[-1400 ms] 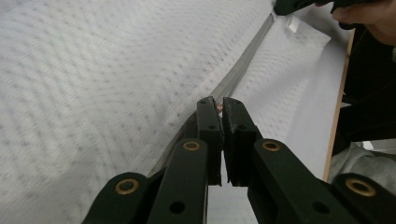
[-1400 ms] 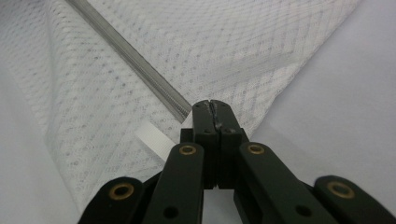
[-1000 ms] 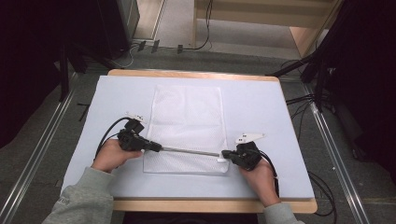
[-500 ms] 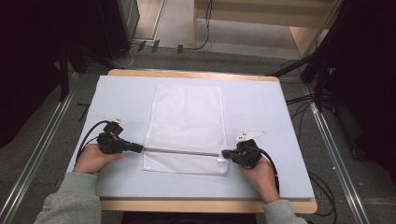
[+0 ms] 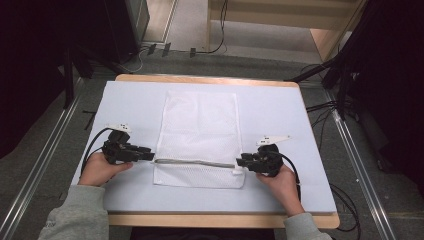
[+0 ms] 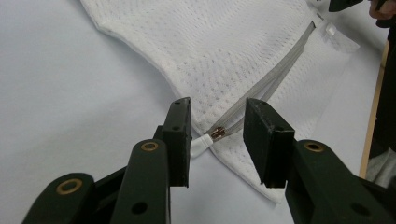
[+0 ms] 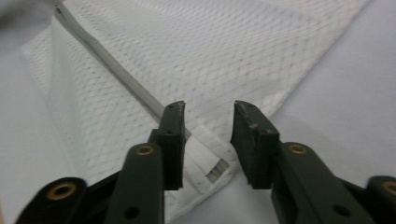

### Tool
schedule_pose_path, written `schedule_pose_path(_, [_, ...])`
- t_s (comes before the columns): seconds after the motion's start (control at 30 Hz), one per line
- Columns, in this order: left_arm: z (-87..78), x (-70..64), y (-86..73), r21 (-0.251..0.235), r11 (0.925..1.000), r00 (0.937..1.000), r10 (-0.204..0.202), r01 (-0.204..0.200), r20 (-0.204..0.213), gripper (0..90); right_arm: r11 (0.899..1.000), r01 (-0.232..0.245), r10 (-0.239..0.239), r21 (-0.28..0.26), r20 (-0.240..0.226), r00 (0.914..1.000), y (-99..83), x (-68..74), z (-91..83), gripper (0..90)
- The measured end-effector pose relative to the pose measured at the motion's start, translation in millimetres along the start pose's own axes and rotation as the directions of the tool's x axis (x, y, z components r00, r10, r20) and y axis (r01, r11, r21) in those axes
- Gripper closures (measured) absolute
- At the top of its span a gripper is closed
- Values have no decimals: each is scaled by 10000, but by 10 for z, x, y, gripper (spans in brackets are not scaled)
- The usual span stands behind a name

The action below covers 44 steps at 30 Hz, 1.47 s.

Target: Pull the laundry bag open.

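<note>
A white mesh bag [image 5: 200, 135] lies flat on the pale mat, with a grey zipper [image 5: 195, 162] across its near end. My left gripper [image 5: 150, 156] is at the zipper's left end. In the left gripper view the left gripper [image 6: 217, 135] is open, and the white pull tab with its copper slider [image 6: 211, 137] lies between the jaws, untouched. My right gripper [image 5: 240, 161] is at the zipper's right end. It is also open [image 7: 208, 135], its jaws standing over the bag's corner with a flat white tab [image 7: 208, 163].
The pale mat [image 5: 300, 120] covers a wooden table [image 5: 220, 220]. Metal rails [image 5: 45, 160] run along both sides on the floor, and cables [image 5: 350, 195] trail to the right. Dark stands and equipment crowd the far corners.
My left gripper slid left along the zipper to the bag's left edge and now stands open around the pull tab. The zipper line has gone slightly slack. The right hand barely moved.
</note>
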<state>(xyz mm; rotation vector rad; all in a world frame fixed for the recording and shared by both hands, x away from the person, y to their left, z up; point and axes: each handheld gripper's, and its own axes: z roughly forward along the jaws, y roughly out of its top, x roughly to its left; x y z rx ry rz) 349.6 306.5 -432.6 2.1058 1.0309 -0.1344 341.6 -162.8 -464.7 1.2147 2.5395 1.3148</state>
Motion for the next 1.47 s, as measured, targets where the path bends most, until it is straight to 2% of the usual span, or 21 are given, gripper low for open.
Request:
schedule_pose_path(0.13, [-25, 35, 11, -29, 10000, 9995, -83, 82, -298, 590, 9995, 173, -164, -252, 350, 9993, 11, -31, -39, 543])
schedule_pose_path(0.3, [-70, 89, 13, -354, 9992, 9975, -221, 197, -674, 514, 9985, 311, -274, -446, 814, 9963, 10, -120, -113, 491])
schedule_pose_path(0.47, [-127, 157, 3, -729, 9962, 9955, -530, 473, -782, 456, 9982, 72, -2, -600, 1169, 9931, -26, -246, -211, 433])
schedule_pose_path(0.6, [-156, 208, -8, -926, 9939, 9916, -697, 597, -1088, 422, 9964, -222, 337, -824, 1414, 9894, -56, -337, -275, 396])
schedule_pose_path(0.7, [-165, 251, -26, -884, 9943, 9843, -730, 593, -1606, 394, 9947, -360, 515, -962, 1637, 9852, -69, -399, -322, 387])
schedule_pose_path(0.83, [-176, 290, -41, -920, 9941, 9768, -750, 575, -2005, 379, 9928, -547, 731, -1064, 1773, 9814, -92, -472, -371, 383])
schedule_pose_path(0.93, [-189, 324, -53, -903, 9945, 9680, -739, 535, -2400, 368, 9920, -624, 819, -1098, 1829, 9797, -105, -519, -384, 374])
schedule_pose_path(0.97, [-192, 338, -58, -911, 9945, 9627, -738, 516, -2603, 365, 9918, -684, 879, -1076, 1885, 9781, -111, -528, -387, 369])
schedule_pose_path(1.03, [-193, 356, -64, -942, 9942, 9586, -759, 518, -2746, 347, 9909, -787, 987, -1095, 1910, 9766, -118, -549, -382, 358])
schedule_pose_path(1.07, [-194, 365, -66, -962, 9942, 9587, -735, 486, -2748, 335, 9903, -906, 1097, -1053, 1927, 9751, -121, -554, -376, 349])
schedule_pose_path(1.2, [-186, 382, -73, -989, 9942, 9555, -690, 421, -2869, 289, 9927, -808, 973, -893, 1999, 9750, -128, -565, -346, 339])
schedule_pose_path(1.3, [-181, 389, -75, -957, 9945, 9541, -682, 419, -2918, 274, 9926, -927, 1066, -779, 1994, 9741, -133, -573, -327, 329])
schedule_pose_path(1.4, [-149, 384, -82, -844, 9955, 9391, -685, 423, -3368, 261, 9940, -937, 1034, -563, 2046, 9734, -151, -590, -300, 315])
schedule_pose_path(1.47, [-139, 397, -91, -852, 9954, 9335, -713, 439, -3513, 251, 9946, -904, 992, -502, 2150, 9716, -158, -596, -288, 303])
